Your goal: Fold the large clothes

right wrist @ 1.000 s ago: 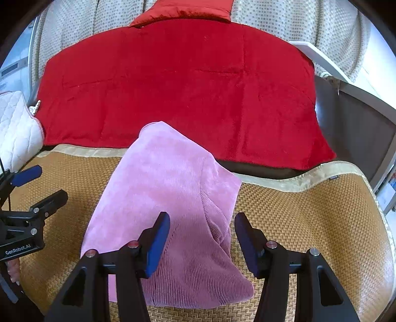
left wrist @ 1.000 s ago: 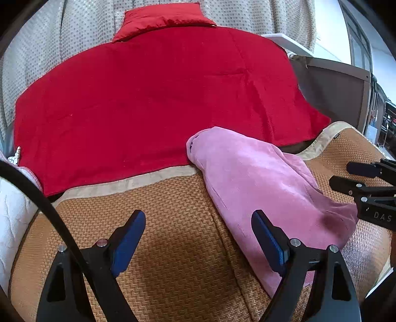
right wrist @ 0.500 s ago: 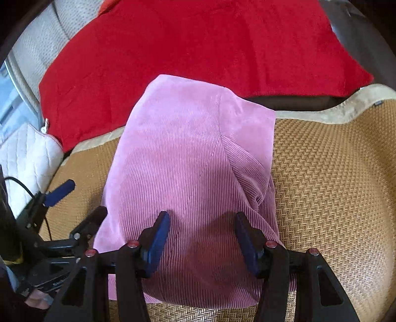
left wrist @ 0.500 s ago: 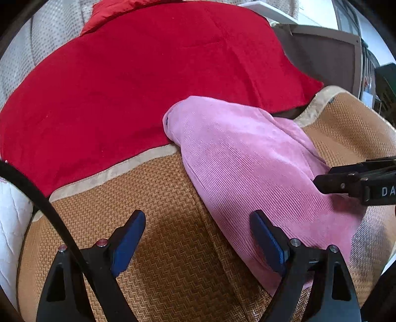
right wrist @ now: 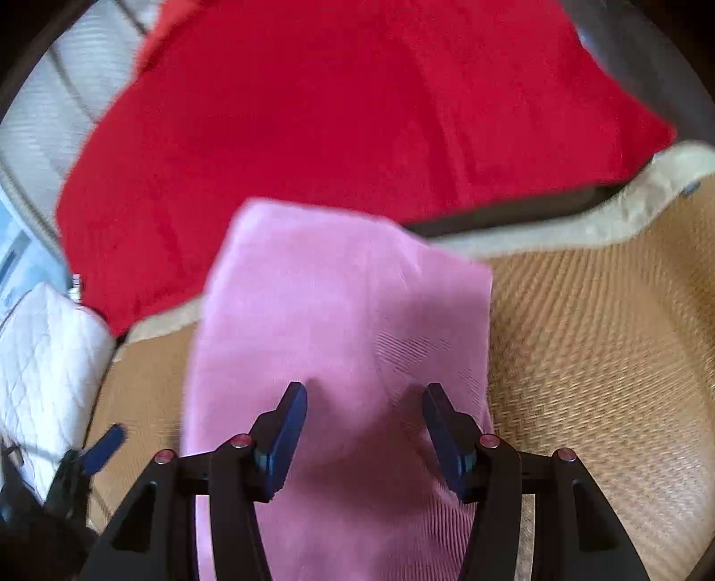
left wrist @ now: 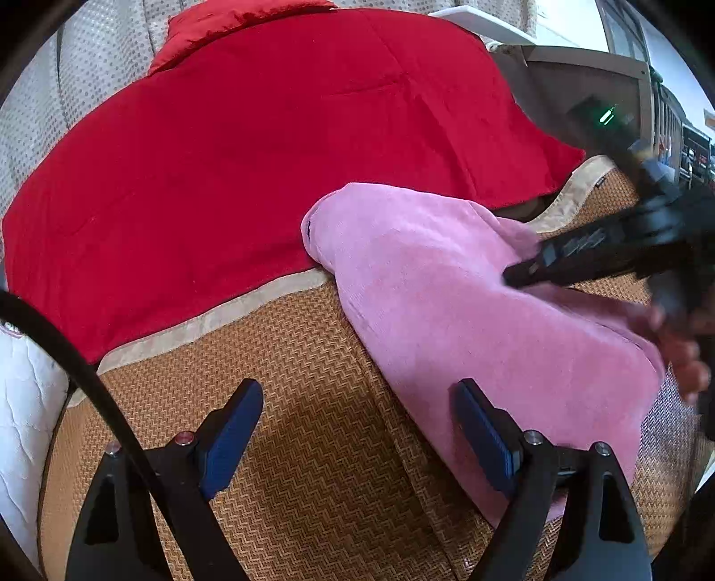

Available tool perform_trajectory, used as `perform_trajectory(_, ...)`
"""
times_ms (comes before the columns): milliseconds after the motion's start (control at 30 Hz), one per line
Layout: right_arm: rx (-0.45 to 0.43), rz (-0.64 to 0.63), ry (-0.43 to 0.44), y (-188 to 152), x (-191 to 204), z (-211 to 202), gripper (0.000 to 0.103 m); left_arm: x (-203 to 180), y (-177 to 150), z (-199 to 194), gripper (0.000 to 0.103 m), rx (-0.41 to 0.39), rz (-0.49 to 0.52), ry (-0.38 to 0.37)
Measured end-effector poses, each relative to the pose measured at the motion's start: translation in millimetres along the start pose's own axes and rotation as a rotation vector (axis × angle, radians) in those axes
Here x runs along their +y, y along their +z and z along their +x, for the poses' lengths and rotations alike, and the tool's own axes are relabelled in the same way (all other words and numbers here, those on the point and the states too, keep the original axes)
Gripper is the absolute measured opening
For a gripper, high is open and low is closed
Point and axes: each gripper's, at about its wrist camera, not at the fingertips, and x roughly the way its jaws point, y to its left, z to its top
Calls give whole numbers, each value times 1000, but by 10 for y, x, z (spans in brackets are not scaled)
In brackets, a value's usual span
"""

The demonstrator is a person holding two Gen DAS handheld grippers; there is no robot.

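Observation:
A folded pink corduroy garment [left wrist: 469,313] lies on a woven rattan mat [left wrist: 313,447]; its far end overlaps a red blanket [left wrist: 268,134]. My left gripper [left wrist: 357,429] is open and empty over the mat, its right finger at the garment's near left edge. My right gripper [right wrist: 364,429] is open, low over the garment [right wrist: 339,313], one finger on each side of its middle. The right gripper also shows in the left wrist view [left wrist: 603,254], reaching over the garment from the right. The right wrist view is blurred.
The red blanket [right wrist: 357,111] covers the back of the bed, with a red pillow [left wrist: 232,18] behind it. A white quilted pad [right wrist: 40,357] lies at the left. A dark headboard [left wrist: 581,80] stands at the far right. The mat [right wrist: 603,357] stretches right of the garment.
My right gripper has moved forward and down over the pink garment. The left gripper has shifted slightly, so the garment sits further right in its view. Both stay open.

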Motion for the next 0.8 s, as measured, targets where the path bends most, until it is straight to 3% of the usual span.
perform_trajectory(133, 10, -16, -31, 23, 38, 160, 59, -18, -1, 9, 88, -2, 12, 10)
perform_trajectory(567, -57, -56, 30, -326, 90, -558, 59, -9, -29, 11, 88, 6, 0, 15)
perform_trajectory(700, 22, -77, 15, -432, 28, -313, 59, -26, -38, 40, 88, 11, -5, 5)
perform_trajectory(800, 26, -86, 8, -444, 23, -250, 59, -32, -30, 30, 88, 6, -1, 13)
